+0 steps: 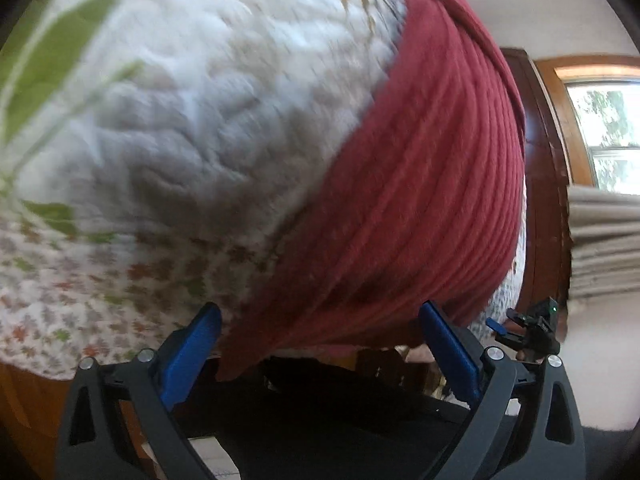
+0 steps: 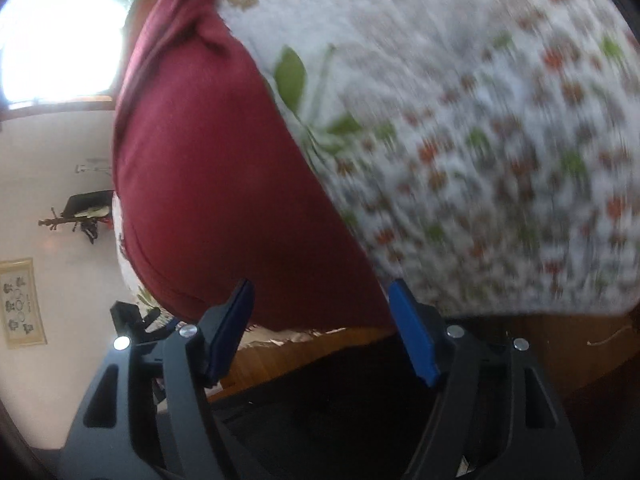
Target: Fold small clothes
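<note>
We see the maroon garment (image 1: 420, 184) lying along the near edge of the quilted bed (image 1: 180, 120); left claw (image 1: 320, 344) and right claw (image 2: 320, 332) both gape, empty. Soft, light, floppy; pinch hem corners.

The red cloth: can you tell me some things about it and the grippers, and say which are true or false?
1. The red cloth lies on a flowery quilt. True.
2. The left hand-held gripper is shut tight. False: its jaws stand wide open, with the cloth's edge between them.
3. The right hand-held gripper has blue pads. True.
4. The cloth is folded into a small neat square. False: it lies spread out along the quilt.
5. A window shows in the left wrist view. True.
</note>
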`<state>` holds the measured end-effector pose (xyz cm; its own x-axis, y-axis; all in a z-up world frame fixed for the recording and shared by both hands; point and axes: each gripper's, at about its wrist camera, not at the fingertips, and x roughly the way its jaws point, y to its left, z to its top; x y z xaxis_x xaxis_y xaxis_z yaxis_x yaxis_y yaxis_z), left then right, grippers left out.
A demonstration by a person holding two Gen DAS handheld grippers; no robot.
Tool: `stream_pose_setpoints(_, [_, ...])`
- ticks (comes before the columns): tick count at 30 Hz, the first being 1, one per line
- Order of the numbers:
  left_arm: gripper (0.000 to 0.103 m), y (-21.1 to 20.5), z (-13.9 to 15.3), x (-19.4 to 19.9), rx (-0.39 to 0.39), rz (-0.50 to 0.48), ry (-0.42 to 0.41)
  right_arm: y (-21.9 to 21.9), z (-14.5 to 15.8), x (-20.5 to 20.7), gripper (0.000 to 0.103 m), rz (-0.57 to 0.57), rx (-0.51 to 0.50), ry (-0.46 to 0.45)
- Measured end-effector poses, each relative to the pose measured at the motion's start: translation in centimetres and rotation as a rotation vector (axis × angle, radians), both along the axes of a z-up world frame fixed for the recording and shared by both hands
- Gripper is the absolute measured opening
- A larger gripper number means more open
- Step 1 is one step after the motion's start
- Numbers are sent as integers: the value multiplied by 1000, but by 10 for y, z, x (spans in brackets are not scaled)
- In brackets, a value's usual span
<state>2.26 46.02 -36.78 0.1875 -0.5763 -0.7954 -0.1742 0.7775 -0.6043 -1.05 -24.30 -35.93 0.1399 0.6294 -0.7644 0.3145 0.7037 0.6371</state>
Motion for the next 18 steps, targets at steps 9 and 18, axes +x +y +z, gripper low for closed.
stream_pose_setpoints(9, [52,-20,-23,3,52,-134,89,8,-15,-28,72,-2,3,-11])
stream_pose_setpoints(18, [78,3,-18,-2,0,-33,86,57,-39,-15,70,137,-10,-4])
